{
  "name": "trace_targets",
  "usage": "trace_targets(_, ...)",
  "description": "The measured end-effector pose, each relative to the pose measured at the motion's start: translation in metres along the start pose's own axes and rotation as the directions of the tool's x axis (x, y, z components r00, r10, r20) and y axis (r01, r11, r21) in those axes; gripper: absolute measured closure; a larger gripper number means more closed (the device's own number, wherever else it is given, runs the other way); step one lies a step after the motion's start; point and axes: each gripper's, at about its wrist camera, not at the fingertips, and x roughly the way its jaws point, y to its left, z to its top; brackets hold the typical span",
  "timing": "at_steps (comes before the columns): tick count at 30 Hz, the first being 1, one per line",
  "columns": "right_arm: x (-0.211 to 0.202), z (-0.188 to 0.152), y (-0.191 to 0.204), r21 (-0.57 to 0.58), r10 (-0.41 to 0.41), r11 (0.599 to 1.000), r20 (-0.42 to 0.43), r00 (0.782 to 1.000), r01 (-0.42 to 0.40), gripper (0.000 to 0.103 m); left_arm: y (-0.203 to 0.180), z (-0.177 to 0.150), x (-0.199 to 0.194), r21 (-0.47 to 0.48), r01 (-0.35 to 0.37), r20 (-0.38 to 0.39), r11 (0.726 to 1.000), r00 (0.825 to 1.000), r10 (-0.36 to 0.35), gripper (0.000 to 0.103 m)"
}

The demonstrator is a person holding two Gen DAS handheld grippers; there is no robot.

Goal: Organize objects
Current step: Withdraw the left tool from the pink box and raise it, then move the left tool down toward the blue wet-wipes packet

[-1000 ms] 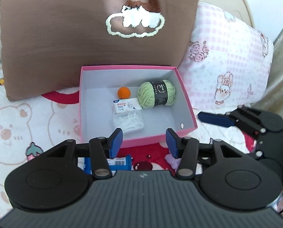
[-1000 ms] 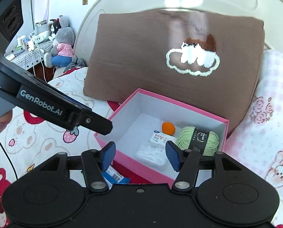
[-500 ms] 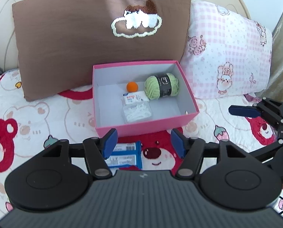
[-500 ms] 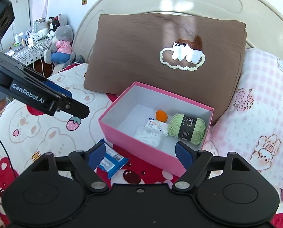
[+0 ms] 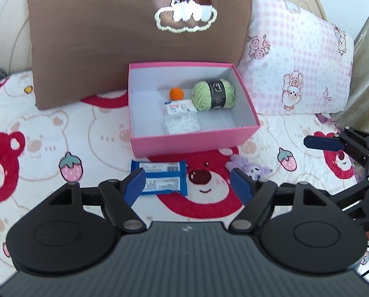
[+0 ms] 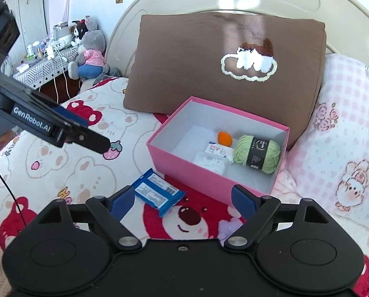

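Note:
A pink box (image 5: 194, 143) stands on the bear-print bedspread. In it lie a green yarn ball (image 5: 213, 94), an orange ball (image 5: 176, 93), a small white packet (image 5: 178, 106) and a clear bag of floss picks (image 5: 182, 121). In front of the box lie a blue snack packet (image 5: 162, 180) and a small purple plush toy (image 5: 250, 169). My left gripper (image 5: 187, 177) hovers over the packet, jaws opening, gripping nothing. My right gripper (image 6: 182, 195) hangs near the blue packet (image 6: 157, 194) and the box (image 6: 209, 185), jaws opening and empty.
A brown pillow (image 5: 134, 37) leans on the headboard behind the box, with a pink checked pillow (image 5: 296, 61) to its right. A side table with plush toys (image 6: 87, 49) stands far left. A curtain (image 5: 367, 49) hangs at the right.
Both grippers have drawn back from the box and their jaws have widened. The blue packet and the purple toy now show in full in front of the box.

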Motion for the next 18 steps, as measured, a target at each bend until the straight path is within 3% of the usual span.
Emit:
trace_targets(7,0.013,-0.008,0.006,0.025,0.026,0.999,-0.027,0.999,-0.025,0.008,0.019,-0.018,0.006,-0.052,0.006,0.021,0.999,1.0,-0.005,0.008)
trace_targets(12,0.016,-0.014,0.009,0.029,0.019,0.999,-0.046,0.999,-0.018,0.008,0.035,-0.031,0.015,-0.062,-0.005,0.011,0.998,1.0,0.005,0.005)
trace_targets(18,0.022,-0.02,0.011,0.057,0.068,0.996,-0.034,0.997,-0.066,0.008,0.049,-0.049,0.029,-0.081,0.009,-0.002,0.997,1.0,-0.009,0.0)
